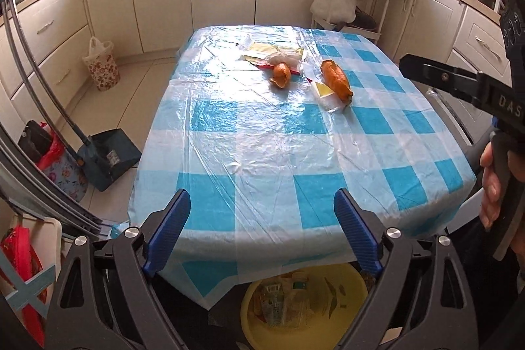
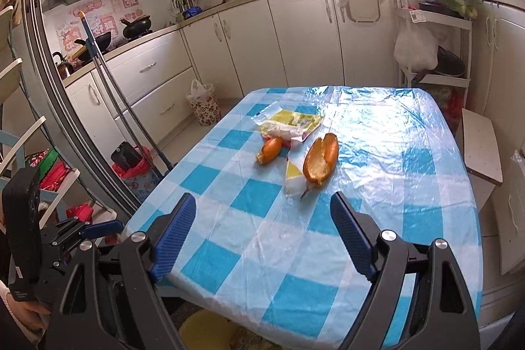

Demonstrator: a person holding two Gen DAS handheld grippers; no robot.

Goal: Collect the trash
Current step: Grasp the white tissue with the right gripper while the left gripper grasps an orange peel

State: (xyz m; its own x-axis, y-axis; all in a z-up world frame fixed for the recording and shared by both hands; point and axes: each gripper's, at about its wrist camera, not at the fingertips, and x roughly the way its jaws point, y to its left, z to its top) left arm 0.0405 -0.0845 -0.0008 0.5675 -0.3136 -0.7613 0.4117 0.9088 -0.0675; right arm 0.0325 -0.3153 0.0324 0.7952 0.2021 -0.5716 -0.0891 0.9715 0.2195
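Trash lies on the far half of the blue-and-white checked table point(image 1: 262, 133) point(image 2: 295, 235): a large orange peel point(image 1: 336, 80) point(image 2: 321, 159), a smaller orange peel point(image 1: 281, 75) point(image 2: 269, 150), a yellow-and-white wrapper point(image 1: 325, 92) point(image 2: 293, 177) beside the large peel, and a crumpled yellow packet with clear plastic point(image 1: 272, 53) point(image 2: 290, 122) behind. A yellow basin point(image 1: 347, 294) point(image 2: 203, 328) with trash in it sits on the floor under the table's near edge. My left gripper point(image 1: 262, 228) is open and empty over the near edge. My right gripper point(image 2: 262, 232) is open and empty, short of the peels.
A dustpan point(image 1: 108, 158) with a long handle leans left of the table. A floral bin point(image 1: 101, 71) point(image 2: 205, 105) stands by the cabinets. A white shelf cart point(image 1: 354, 2) point(image 2: 433, 54) stands behind the table. The right gripper's body point(image 1: 466, 84) shows at the right.
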